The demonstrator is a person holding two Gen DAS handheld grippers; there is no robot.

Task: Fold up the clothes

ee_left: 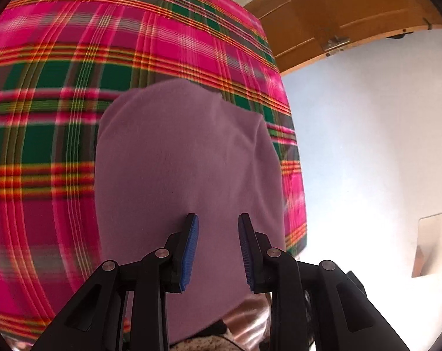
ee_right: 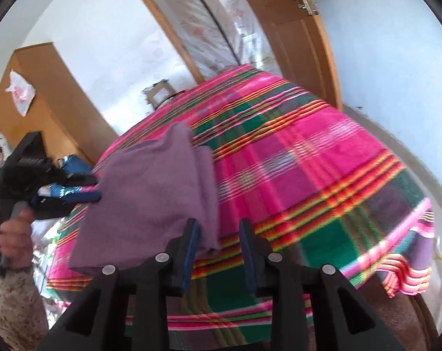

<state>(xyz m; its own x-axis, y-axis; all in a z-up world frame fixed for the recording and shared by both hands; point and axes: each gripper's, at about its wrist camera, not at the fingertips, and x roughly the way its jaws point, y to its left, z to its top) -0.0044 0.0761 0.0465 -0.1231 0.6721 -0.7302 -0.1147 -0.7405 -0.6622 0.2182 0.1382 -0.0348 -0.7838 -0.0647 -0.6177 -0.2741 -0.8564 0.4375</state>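
Note:
A folded purple garment (ee_left: 180, 158) lies on a table under a pink and green plaid cloth (ee_left: 45, 93). In the left wrist view my left gripper (ee_left: 218, 218) hovers over the garment's near part, jaws apart, blue pads bare with nothing pinched. The right wrist view shows the same garment (ee_right: 150, 193) at the table's left side. My right gripper (ee_right: 218, 224) stands open just past its near right corner, and that corner lies beside the left finger (ee_right: 191, 242). The left gripper (ee_right: 93, 188), held in a hand (ee_right: 13, 237), has its tips at the garment's left edge.
The plaid cloth (ee_right: 308, 175) hangs over the table's near and right edges. Behind the table stand a wooden door (ee_right: 297, 38) and a plastic-covered doorway. A wooden wardrobe (ee_right: 54, 96) with a white bag hung on it is at the left. Pale floor (ee_left: 367, 146) lies beside the table.

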